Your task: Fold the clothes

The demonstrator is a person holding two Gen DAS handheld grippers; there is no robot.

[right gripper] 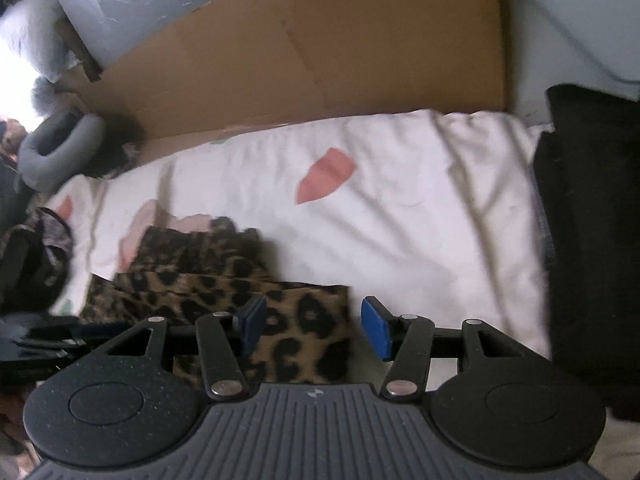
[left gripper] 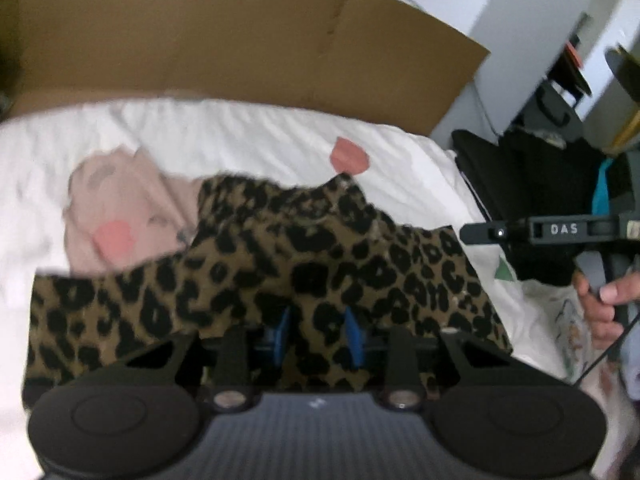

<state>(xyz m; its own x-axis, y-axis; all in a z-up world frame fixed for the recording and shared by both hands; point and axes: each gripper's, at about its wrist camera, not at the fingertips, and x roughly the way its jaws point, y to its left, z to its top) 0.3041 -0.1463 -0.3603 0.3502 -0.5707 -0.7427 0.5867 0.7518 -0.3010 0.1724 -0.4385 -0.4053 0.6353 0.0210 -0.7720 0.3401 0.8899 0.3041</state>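
A leopard-print garment (left gripper: 248, 272) lies crumpled across the white bed sheet (left gripper: 248, 136). My left gripper (left gripper: 317, 334) is low over its near edge, and a raised fold of the print fills the gap between its blue pads (left gripper: 354, 338), so it is shut on that fold. In the right wrist view the same garment (right gripper: 208, 280) lies in folded layers. My right gripper (right gripper: 316, 326) is open over its right corner. The left pad (right gripper: 254, 320) overlaps the cloth and the right pad (right gripper: 378, 328) stands clear over bare sheet. A hand (left gripper: 600, 308) holds the right tool at the bed's right edge.
A pale pink garment (left gripper: 116, 216) lies behind the leopard one. A cardboard sheet (left gripper: 224, 40) stands along the far side of the bed. Dark furniture and bags (left gripper: 532, 176) crowd the right side. A grey ring cushion (right gripper: 60, 148) and a dark bag (right gripper: 32, 264) sit at the left.
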